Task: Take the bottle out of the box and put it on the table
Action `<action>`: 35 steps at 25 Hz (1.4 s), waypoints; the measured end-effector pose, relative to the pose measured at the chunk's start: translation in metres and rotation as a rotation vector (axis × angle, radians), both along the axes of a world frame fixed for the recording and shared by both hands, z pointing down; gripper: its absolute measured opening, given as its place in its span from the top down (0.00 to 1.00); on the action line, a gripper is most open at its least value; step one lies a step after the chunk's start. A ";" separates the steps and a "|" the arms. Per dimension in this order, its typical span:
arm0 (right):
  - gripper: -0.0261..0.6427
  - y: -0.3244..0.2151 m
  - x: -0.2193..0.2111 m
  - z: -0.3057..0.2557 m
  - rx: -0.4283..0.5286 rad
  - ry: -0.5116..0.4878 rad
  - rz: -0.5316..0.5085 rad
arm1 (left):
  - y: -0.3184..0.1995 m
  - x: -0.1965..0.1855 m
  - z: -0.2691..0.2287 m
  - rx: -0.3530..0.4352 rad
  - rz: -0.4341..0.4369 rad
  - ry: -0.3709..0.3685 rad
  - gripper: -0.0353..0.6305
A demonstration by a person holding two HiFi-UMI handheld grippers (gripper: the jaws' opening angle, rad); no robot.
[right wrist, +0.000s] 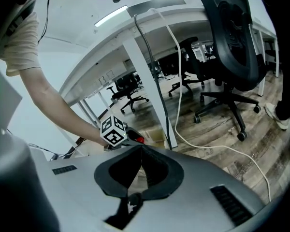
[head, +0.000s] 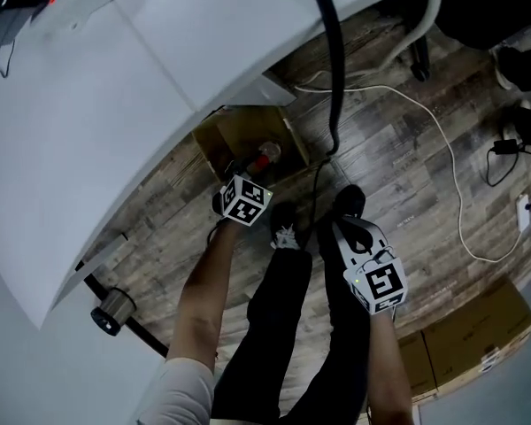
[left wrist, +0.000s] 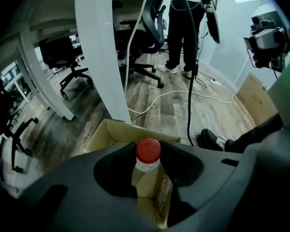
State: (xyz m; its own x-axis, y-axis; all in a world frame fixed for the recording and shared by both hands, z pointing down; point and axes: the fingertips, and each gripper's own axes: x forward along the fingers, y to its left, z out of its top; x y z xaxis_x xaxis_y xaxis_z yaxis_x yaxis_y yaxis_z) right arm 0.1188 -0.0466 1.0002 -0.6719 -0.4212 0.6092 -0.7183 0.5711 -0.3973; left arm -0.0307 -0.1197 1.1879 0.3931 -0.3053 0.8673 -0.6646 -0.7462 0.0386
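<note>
A clear bottle with a red cap stands upright in an open cardboard box on the floor under the table's edge. My left gripper reaches down into the box, and its jaws press on the bottle's neck just below the cap from both sides. The box's far wall shows behind the cap. In the right gripper view the red cap peeks out beside the left gripper's marker cube. My right gripper hangs over my legs, shut and empty, with its tips touching.
A white table overhangs the box, and its leg rises just behind it. A white cable and a black cable run over the wood floor. Office chairs, a standing person and flat cardboard boxes surround the spot.
</note>
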 end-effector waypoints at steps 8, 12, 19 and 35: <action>0.90 0.002 -0.033 -0.064 0.009 -0.019 -0.028 | -0.006 -0.015 -0.098 0.076 0.069 0.022 0.71; 0.90 0.001 -0.045 -0.100 0.011 -0.019 -0.019 | 0.000 -0.015 -0.147 0.081 0.155 0.015 0.71; 0.90 0.006 -0.066 -0.179 0.028 -0.012 0.024 | 0.028 -0.009 -0.249 0.060 0.295 0.042 0.71; 0.90 0.004 -0.124 -0.366 0.137 -0.042 0.162 | 0.071 -0.026 -0.514 0.144 0.510 0.124 0.71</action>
